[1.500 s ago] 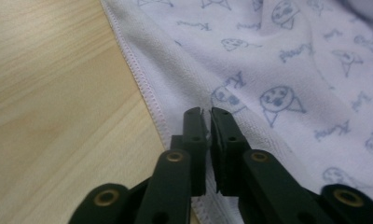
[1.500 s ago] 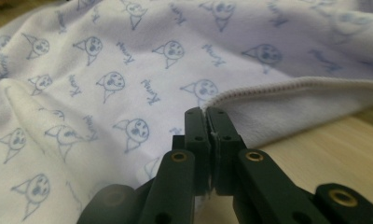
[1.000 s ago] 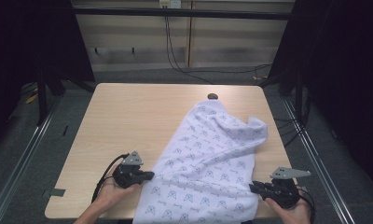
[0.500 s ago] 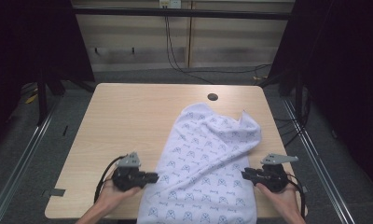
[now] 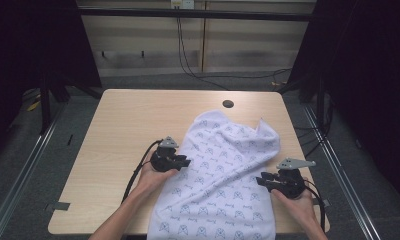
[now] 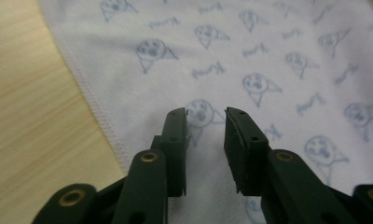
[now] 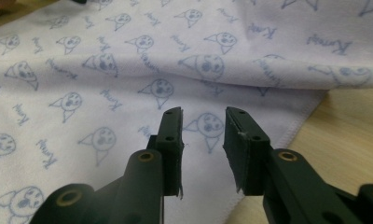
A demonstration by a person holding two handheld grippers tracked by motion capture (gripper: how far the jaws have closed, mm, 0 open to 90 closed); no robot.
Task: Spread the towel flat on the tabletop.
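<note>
A white cloth [image 5: 223,175] printed with small blue faces lies on the table [image 5: 133,120], between the two tongs and running past them toward the far side, where it bunches into folds; its near end hangs over the table edge. The left tongs [image 5: 184,162] hover over its left hem with jaws apart, holding nothing. The right tongs [image 5: 260,180] stand over its right hem, likewise parted and empty. Neither edge is gripped yet, so the spreading or folding looks barely begun.
</note>
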